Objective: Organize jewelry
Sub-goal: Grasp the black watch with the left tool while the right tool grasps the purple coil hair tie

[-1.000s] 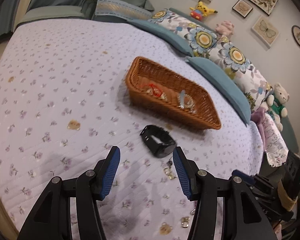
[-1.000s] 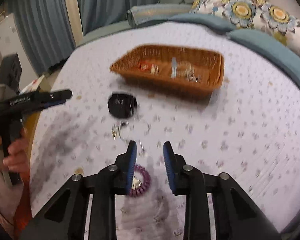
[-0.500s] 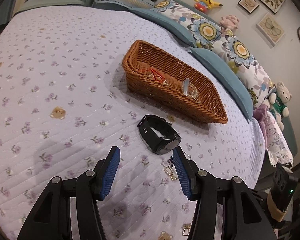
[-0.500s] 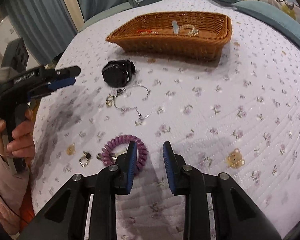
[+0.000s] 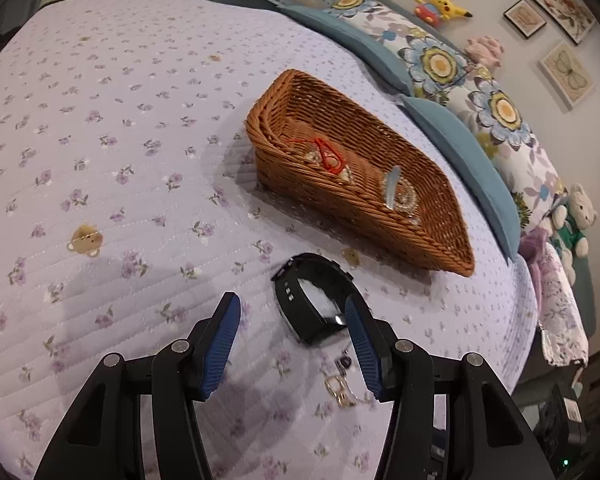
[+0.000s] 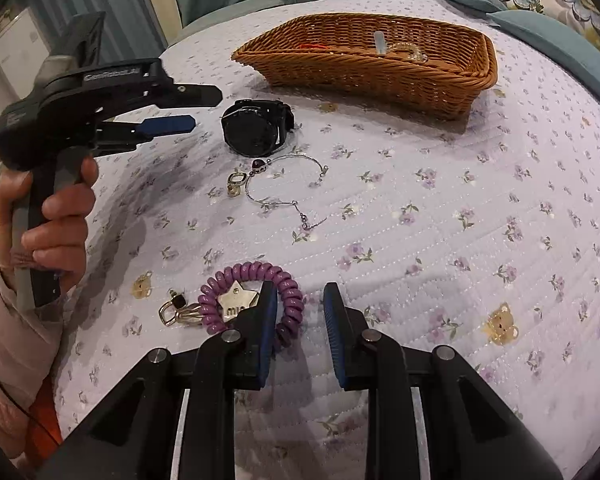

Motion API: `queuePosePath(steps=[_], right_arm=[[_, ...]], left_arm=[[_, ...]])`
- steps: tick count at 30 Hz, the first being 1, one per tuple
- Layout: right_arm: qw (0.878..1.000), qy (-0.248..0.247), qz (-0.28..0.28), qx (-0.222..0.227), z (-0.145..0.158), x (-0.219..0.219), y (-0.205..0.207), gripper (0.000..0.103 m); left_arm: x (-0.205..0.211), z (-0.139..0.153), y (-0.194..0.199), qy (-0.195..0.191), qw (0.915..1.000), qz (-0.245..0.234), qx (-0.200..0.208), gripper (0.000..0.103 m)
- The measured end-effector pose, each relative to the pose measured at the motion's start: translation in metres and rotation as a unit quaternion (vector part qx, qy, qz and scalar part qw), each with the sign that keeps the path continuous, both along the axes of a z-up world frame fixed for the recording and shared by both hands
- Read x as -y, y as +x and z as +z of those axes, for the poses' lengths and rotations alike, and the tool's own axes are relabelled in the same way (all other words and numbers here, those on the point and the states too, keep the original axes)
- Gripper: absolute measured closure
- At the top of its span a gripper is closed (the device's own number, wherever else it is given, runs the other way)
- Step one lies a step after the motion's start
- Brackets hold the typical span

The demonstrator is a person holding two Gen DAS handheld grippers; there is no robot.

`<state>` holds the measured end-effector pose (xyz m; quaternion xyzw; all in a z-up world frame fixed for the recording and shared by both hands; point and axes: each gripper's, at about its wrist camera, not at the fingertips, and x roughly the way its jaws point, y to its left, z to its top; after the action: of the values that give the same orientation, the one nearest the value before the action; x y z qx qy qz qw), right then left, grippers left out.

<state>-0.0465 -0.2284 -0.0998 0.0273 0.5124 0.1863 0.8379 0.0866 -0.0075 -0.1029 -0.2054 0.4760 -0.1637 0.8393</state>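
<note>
Our left gripper (image 5: 292, 312) had its fingers spread wide, with nothing between them. The black watch (image 5: 314, 300) lay on the bed cover (image 5: 100, 140), just in front of that gripper and close to its right finger. Our right gripper (image 6: 300, 300) was a little open and held nothing, with its left finger over the purple coil band (image 6: 256, 296).

We thought the watch could slip away if one finger bumped it first. The thin silver chain (image 6: 284, 184) lay just beside the watch, so it could get caught and dragged along.

The left view showed us the red cord (image 5: 328, 154) down inside the basket (image 5: 440, 256). The right view showed the chain, the coil band and the small gold clips (image 6: 172, 312), which the left view mostly missed.
</note>
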Motion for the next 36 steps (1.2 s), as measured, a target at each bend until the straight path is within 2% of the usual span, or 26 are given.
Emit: queuePosePath(steps=[7, 9, 11, 12, 13, 16, 17, 22, 30, 36], right_arm=[[1.0, -0.008, 0.002, 0.004, 0.0, -0.007, 0.006, 0.075], [1.0, -0.007, 0.002, 0.003, -0.001, -0.007, 0.007, 0.075], [1.0, -0.008, 0.003, 0.004, -0.001, -0.008, 0.006, 0.077], [1.0, -0.008, 0.004, 0.005, 0.0, -0.008, 0.005, 0.078], [1.0, -0.008, 0.005, 0.007, 0.0, -0.008, 0.004, 0.08], [1.0, -0.019, 0.008, 0.01, -0.001, -0.01, 0.005, 0.082], [1.0, -0.02, 0.009, 0.01, -0.001, -0.011, 0.005, 0.088], [0.999, -0.023, 0.009, 0.024, 0.002, -0.011, 0.001, 0.09], [0.999, 0.027, -0.008, 0.036, 0.013, 0.003, -0.002, 0.09], [0.999, 0.031, -0.011, 0.043, 0.017, 0.003, -0.003, 0.09]], left_arm=[[0.011, -0.016, 0.025, 0.024, 0.9992, -0.008, -0.031, 0.047], [0.017, -0.017, 0.027, 0.036, 0.9988, -0.014, -0.029, 0.047], [0.022, -0.016, 0.028, 0.053, 0.9981, -0.02, -0.024, 0.061], [0.025, -0.016, 0.029, 0.058, 0.9977, -0.027, -0.023, 0.074], [0.027, -0.017, 0.03, 0.057, 0.9975, -0.032, -0.026, 0.081], [0.03, -0.021, 0.033, 0.062, 0.997, -0.037, -0.028, 0.083], [0.031, -0.021, 0.032, 0.063, 0.9969, -0.038, -0.026, 0.083], [0.035, -0.021, 0.028, 0.082, 0.9957, -0.04, -0.019, 0.097], [0.032, -0.018, 0.021, 0.057, 0.9971, -0.048, -0.014, 0.098], [0.029, -0.016, 0.018, 0.046, 0.9976, -0.049, -0.016, 0.098]])
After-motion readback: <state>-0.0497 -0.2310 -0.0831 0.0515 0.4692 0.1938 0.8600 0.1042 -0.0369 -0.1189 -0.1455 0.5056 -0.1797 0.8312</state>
